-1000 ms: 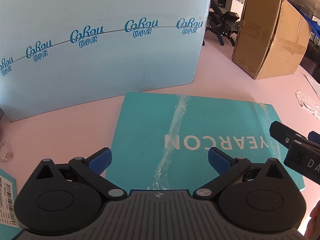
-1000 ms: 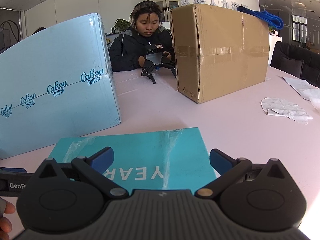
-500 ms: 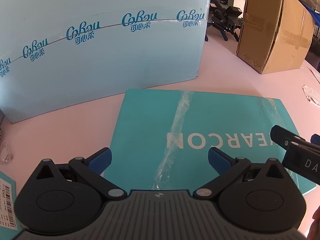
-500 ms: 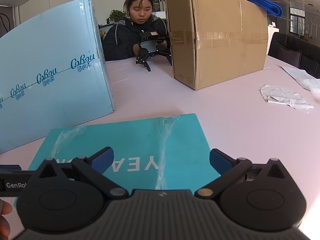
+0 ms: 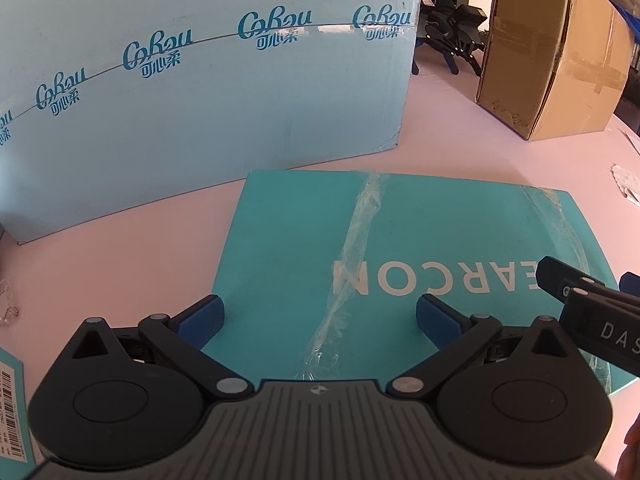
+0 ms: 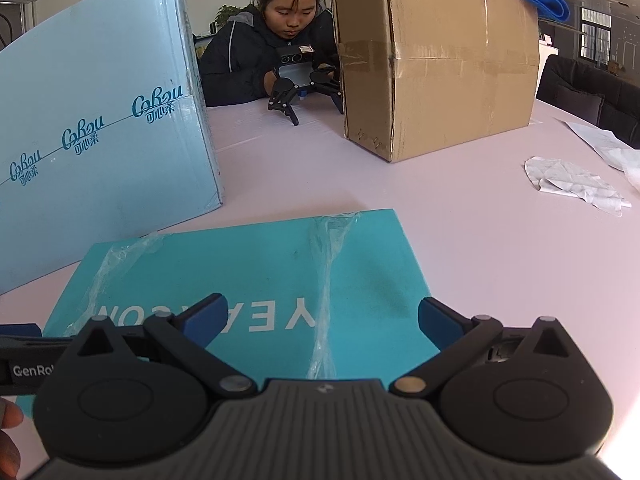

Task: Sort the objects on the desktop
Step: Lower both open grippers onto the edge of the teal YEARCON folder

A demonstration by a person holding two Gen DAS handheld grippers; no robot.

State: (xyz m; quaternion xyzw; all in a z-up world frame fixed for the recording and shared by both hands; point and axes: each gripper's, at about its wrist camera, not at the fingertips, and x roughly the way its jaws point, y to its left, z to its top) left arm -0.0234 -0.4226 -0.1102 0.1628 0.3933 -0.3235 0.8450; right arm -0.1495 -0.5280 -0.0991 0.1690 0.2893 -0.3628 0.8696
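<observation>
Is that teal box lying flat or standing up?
Lying flat. The teal box rests broad face up on the table, its lettering readable from above.

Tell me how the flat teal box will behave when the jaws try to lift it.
The teal box lies broad and flat, so it probably won't roll or tip. Loose plastic wrap suggests a slippery grip. Its clean, straight edges suggest it is stiff.

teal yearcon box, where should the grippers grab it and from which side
Probably by its short ends. The teal box lies flat on the pink table, its broad face too wide for the jaws. The left gripper and right gripper, both open, could each slide in low and pinch a thin edge.
</observation>
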